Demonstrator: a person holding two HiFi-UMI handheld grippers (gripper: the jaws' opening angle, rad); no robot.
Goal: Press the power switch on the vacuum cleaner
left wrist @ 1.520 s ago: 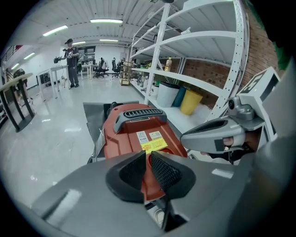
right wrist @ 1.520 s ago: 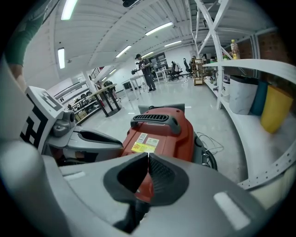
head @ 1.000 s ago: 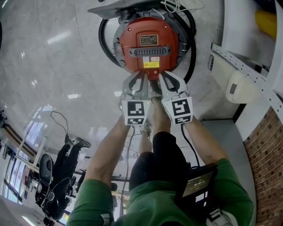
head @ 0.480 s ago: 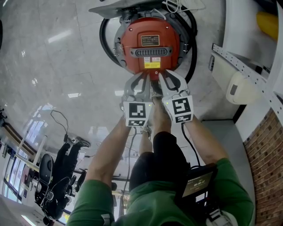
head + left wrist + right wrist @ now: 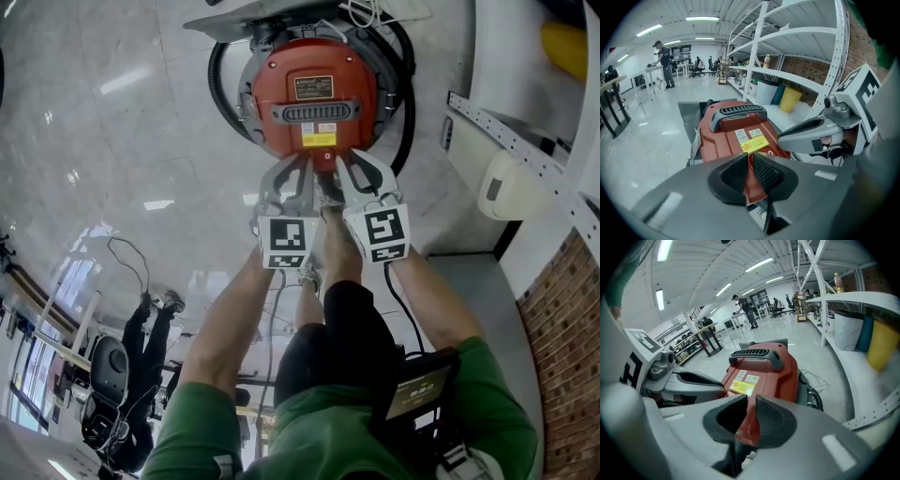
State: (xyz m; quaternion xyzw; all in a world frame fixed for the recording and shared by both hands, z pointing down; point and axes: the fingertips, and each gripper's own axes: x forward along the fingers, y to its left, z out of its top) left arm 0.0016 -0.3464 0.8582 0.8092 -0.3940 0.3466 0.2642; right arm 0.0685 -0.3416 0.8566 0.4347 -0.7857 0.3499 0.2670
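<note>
while both hover over near edge of red vacuum cleaner [image 5: 314, 94], left gripper [image 5: 304, 165] jaws clenched, empty; right gripper [image 5: 343, 163] jaws pinched together, empty, just below yellow label [image 5: 319, 139].

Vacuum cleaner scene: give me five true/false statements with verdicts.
1. The vacuum cleaner has a red body. True.
2. A black hose loops around it. True.
3. The left gripper grips the grey handle. False: it sits at the vacuum's near edge and holds nothing.
4. The vacuum cleaner stands on a shelf. False: it stands on the floor.
5. The right gripper is close beside the left one. True.
</note>
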